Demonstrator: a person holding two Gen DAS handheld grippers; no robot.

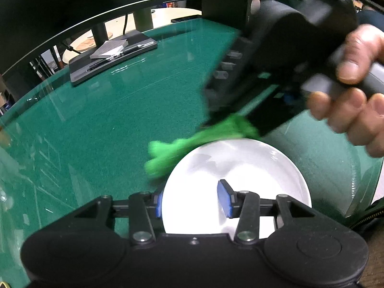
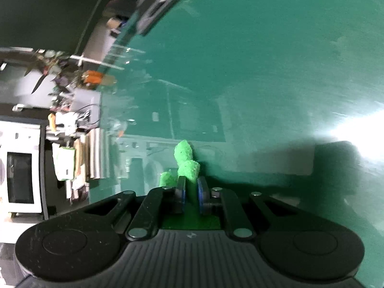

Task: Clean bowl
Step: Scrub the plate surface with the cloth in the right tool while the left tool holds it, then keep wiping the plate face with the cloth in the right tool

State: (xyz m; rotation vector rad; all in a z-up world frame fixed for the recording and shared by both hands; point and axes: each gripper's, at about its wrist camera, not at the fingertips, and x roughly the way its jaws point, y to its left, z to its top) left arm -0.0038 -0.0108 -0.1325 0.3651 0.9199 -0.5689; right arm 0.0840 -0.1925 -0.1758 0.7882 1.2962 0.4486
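Observation:
A white bowl [image 1: 240,168] stands on the green mat, close in front of my left gripper [image 1: 192,200]. Its jaws straddle the bowl's near-left wall, one blue pad [image 1: 158,204] outside and the other [image 1: 224,199] inside, and they hold the bowl. In the left wrist view my right gripper [image 1: 223,124] comes down from the upper right, shut on a bright green spongy cloth [image 1: 182,146]. The cloth lies over the bowl's far-left rim. In the right wrist view the cloth [image 2: 187,163] sticks out between the shut pads of the right gripper [image 2: 190,184]; the bowl is out of that view.
A person's hand [image 1: 355,91] grips the right gripper's handle. A dark monitor base [image 1: 112,55] with a notepad and pens sits at the back of the green mat [image 1: 120,120]. The table's left edge [image 2: 105,91] borders cluttered shelves.

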